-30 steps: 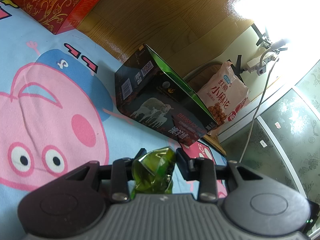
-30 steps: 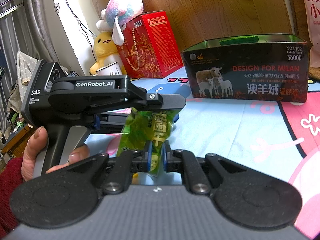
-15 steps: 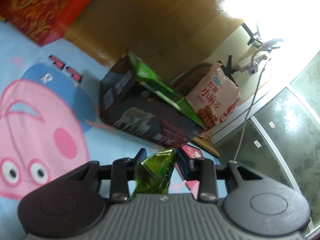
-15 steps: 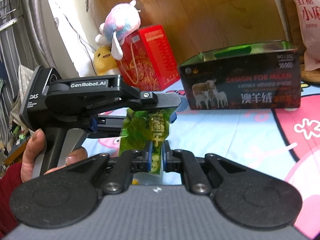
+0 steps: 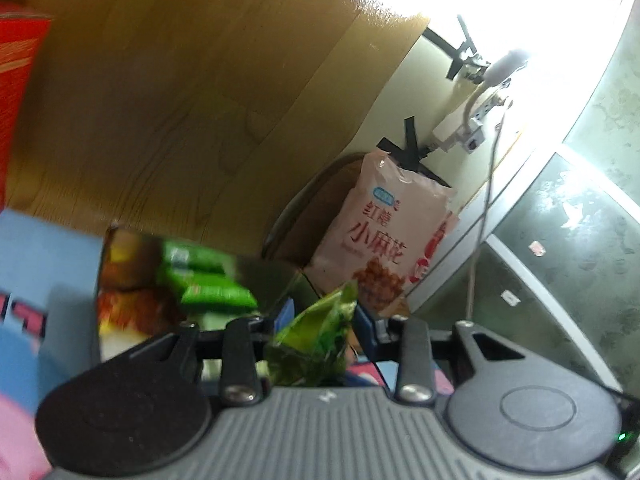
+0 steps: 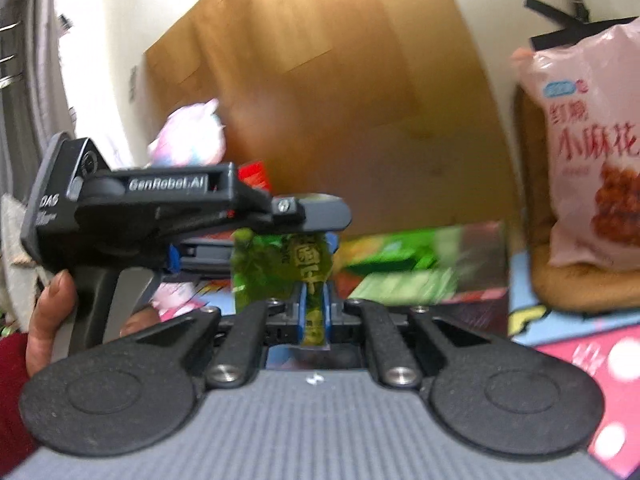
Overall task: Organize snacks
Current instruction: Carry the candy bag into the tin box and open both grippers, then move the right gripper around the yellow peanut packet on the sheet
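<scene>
- One green snack packet [image 6: 288, 268] is held between the two grippers, above the cartoon-print blanket [image 6: 580, 356] and in front of the open box [image 6: 472, 280].
- From the right wrist view the packet stands roughly upright, its long axis running up and down, printed face toward that camera.
- The right gripper [image 6: 314, 312] is squeezed together on the packet's lower edge, blue pads pressing the foil from both sides.
- The left gripper [image 5: 320, 316] is clamped on the packet's upper part; in its own view a crumpled green corner [image 5: 320, 332] pokes up between the fingers.
- A hand [image 6: 48, 320] with a red sleeve grips the left gripper's handle.
- The box is blurred; at least three green packets [image 5: 216, 296] lie inside it on their sides, with some orange-red wrapping [image 5: 132, 308] beside them. I cannot count those exactly.
- One pink snack bag [image 6: 592, 148] stands upright behind the box, leaning on a brown cushion.
- One plush toy [image 6: 192, 140] and one red box [image 6: 254, 174] sit further back by the wooden panel.
</scene>
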Action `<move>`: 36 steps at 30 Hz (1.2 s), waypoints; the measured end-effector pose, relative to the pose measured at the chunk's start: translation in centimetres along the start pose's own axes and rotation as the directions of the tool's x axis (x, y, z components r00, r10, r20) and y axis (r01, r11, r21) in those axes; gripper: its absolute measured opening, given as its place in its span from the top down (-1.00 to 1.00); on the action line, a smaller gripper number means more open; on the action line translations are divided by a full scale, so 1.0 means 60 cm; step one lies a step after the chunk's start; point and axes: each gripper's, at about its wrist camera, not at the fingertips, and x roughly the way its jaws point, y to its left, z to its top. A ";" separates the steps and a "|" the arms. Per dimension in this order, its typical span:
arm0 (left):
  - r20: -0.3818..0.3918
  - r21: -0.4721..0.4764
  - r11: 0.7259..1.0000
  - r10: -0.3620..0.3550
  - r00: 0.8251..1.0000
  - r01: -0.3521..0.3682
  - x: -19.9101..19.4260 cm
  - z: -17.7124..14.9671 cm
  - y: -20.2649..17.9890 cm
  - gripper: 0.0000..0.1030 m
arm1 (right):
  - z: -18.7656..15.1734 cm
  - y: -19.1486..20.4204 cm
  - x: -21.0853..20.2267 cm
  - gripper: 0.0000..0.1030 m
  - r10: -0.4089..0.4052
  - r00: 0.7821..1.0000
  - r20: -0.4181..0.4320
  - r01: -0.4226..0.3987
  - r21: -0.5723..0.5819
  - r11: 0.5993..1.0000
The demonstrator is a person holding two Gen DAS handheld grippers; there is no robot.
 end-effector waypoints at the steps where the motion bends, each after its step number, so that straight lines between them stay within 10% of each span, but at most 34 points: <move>1: -0.005 0.000 1.000 0.007 1.000 -0.007 0.013 0.005 0.002 0.40 | 0.007 -0.009 0.005 0.85 -0.019 1.000 0.009 0.019 -0.005 1.000; 10: 0.006 0.012 0.989 0.145 0.989 -0.145 0.083 0.019 0.020 0.10 | 0.011 -0.069 0.047 0.76 -0.229 0.972 0.046 0.231 -0.044 0.972; 18: 0.100 -0.018 0.981 0.196 0.975 -0.195 -0.009 0.011 0.036 0.08 | -0.025 -0.045 -0.010 0.72 -0.148 0.986 0.078 0.154 -0.071 0.986; 23: 0.094 -0.002 0.984 0.180 0.979 -0.180 -0.071 -0.048 0.027 0.07 | -0.002 -0.023 0.037 0.70 -0.097 0.993 -0.072 0.091 -0.093 0.992; 28: 0.064 0.045 0.982 0.181 0.981 -0.184 -0.129 -0.135 0.002 0.07 | 0.061 -0.063 0.136 0.71 -0.097 0.944 -0.314 0.111 0.029 0.993; 32: 0.034 0.079 0.974 0.212 0.977 -0.214 -0.153 -0.189 -0.009 0.08 | 0.090 -0.061 0.146 0.56 -0.278 0.915 -0.293 0.278 -0.045 0.960; 36: 0.043 0.148 0.954 0.259 0.965 -0.262 -0.175 -0.214 -0.017 0.07 | 0.075 -0.019 0.068 0.20 -0.201 0.969 -0.144 0.193 -0.069 0.979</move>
